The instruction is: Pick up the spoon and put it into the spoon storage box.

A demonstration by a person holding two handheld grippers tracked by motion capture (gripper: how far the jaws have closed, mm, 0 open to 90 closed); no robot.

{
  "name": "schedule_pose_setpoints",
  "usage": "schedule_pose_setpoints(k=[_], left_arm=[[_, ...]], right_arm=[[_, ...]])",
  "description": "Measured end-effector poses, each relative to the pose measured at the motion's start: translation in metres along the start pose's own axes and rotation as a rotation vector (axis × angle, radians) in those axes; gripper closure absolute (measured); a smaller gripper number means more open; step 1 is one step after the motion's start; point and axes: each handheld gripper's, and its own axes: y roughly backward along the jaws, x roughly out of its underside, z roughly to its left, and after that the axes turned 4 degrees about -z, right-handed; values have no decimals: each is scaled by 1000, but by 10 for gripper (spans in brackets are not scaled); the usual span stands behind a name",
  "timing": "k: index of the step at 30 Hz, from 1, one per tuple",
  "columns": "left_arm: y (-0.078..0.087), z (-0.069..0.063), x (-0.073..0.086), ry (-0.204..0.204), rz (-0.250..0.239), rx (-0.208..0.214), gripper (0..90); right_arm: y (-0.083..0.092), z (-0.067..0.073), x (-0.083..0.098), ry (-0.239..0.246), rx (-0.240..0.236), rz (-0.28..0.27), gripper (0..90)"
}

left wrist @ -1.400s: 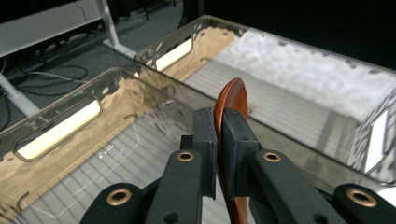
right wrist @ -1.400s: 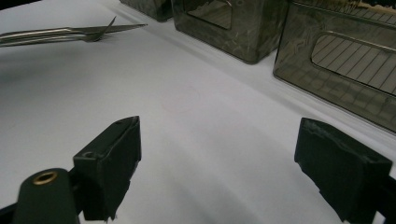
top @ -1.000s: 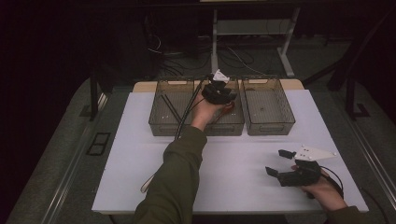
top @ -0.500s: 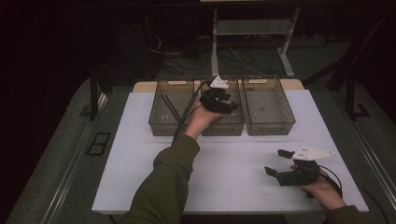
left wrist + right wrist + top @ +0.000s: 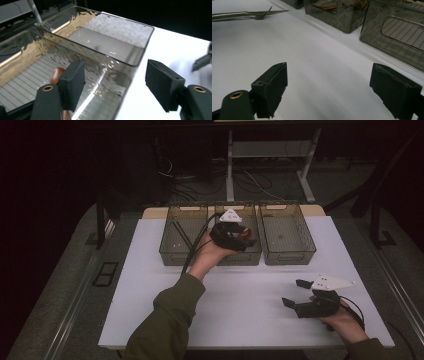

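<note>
Three smoky clear bins stand in a row at the back of the white table (image 5: 235,305). My left gripper (image 5: 248,239) hangs over the middle bin (image 5: 250,259), and its jaws have just been opening. In the left gripper view the left gripper (image 5: 115,85) is open with nothing between its pads. A reddish-brown object (image 5: 56,74) lies on that bin's ribbed floor behind the left pad, and it also shows as the reddish-brown object (image 5: 243,234) in the high view. My right gripper (image 5: 293,293) rests low at the table's near right, open and empty, seen as the right gripper (image 5: 329,87) above bare table.
The left bin (image 5: 167,251) holds a thin dark thing, and the left gripper's cable runs across it. The right bin (image 5: 287,255) looks bare. A serrated metal tool (image 5: 249,14) lies on the table far ahead of the right gripper. Dark floor and table legs lie beyond.
The left hand drew back toward the near side of the middle bin, and its jaws spread wider. The right hand and gripper kept still.
</note>
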Motion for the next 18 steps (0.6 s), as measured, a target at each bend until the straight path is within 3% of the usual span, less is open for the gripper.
schedule_pose_setpoints(k=[18], left_arm=[[47, -21, 35, 14, -10, 7, 257]], right_arm=[[2, 0, 1, 5, 7, 0, 141]])
